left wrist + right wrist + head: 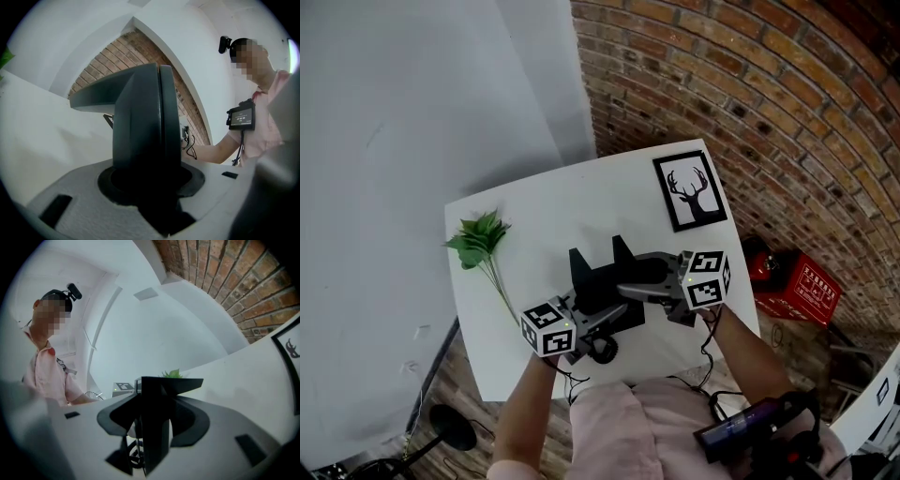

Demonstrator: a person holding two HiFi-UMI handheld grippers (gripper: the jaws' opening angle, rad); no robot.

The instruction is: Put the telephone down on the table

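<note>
Left hand-held gripper [602,321] clamps telephone [592,279] | right hand-held gripper [630,289] clamps it opposite | both near level over table [546,208]

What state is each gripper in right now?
Left gripper: closed, holding the telephone.
Right gripper: closed, holding the same telephone from the other side.

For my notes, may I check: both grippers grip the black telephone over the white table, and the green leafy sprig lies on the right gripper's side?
No: the head view shows the green leafy sprig on the left gripper's side. Both it and the right gripper grip the black telephone over the white table.
</note>
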